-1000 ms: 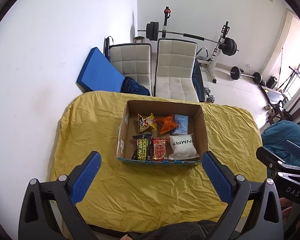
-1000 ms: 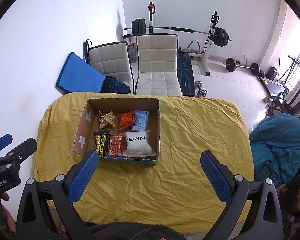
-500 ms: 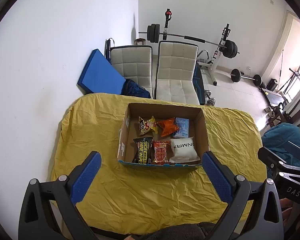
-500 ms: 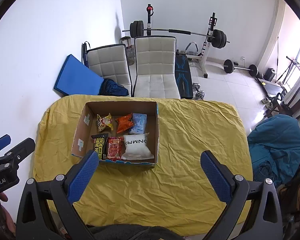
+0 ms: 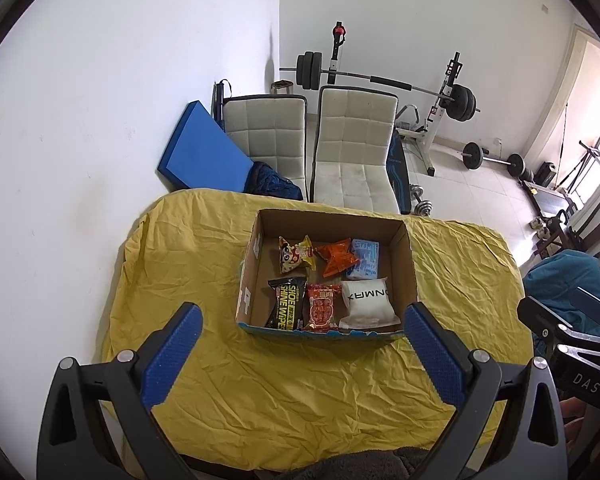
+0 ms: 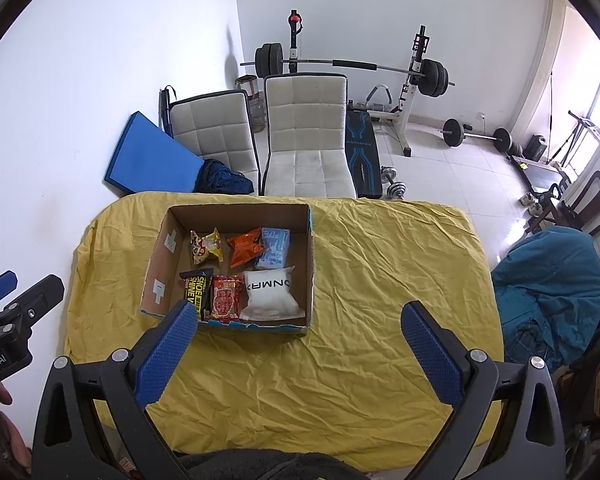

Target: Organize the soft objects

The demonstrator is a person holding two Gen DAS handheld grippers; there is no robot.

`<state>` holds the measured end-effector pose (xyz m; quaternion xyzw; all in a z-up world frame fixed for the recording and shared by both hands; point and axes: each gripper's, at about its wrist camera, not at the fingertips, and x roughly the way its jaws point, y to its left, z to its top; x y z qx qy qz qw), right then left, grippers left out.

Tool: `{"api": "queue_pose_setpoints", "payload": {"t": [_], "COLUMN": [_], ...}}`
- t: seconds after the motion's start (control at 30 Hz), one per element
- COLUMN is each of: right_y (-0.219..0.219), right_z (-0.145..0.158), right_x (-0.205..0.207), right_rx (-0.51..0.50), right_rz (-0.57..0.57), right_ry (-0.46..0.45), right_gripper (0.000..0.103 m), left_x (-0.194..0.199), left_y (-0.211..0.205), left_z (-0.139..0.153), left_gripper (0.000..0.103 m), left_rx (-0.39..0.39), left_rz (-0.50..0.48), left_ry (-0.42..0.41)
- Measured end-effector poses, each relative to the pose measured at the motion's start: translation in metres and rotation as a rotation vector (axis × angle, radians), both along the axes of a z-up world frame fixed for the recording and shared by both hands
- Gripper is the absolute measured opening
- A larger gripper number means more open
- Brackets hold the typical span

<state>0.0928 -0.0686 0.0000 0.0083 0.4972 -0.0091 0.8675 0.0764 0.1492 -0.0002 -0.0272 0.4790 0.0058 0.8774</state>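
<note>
Both grippers hung above the near edge of the yellow tablecloth (image 5: 204, 264), holding nothing. The left gripper (image 5: 302, 316) and the right gripper (image 6: 300, 314) each had their jaws spread wide. The cardboard box (image 5: 404, 264) sat on the cloth, with six soft packets in two rows inside, including a white pouch (image 5: 366, 304) at its near right corner

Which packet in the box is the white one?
The puffy white packet in the cardboard box's near right corner, printed with black letters. The other five packets are yellow, orange, light blue, black and red.
</note>
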Motion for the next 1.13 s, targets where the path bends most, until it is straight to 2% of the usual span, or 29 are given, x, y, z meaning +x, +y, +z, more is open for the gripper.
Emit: {"api": "queue_pose_setpoints", "payload": {"t": [1.13], "right_y": [0.006], "right_z": [0.009], "right_x": [-0.011], "right_rx": [-0.011], "right_rz": [-0.023], "right_ry": [-0.033], "right_gripper": [0.103], "left_x": [-0.004], "left_y": [-0.006], "left_z": [0.000], "left_gripper": [0.103], "left_rx": [-0.002], "left_rz": [-0.027], "left_ry": [0.005]}}
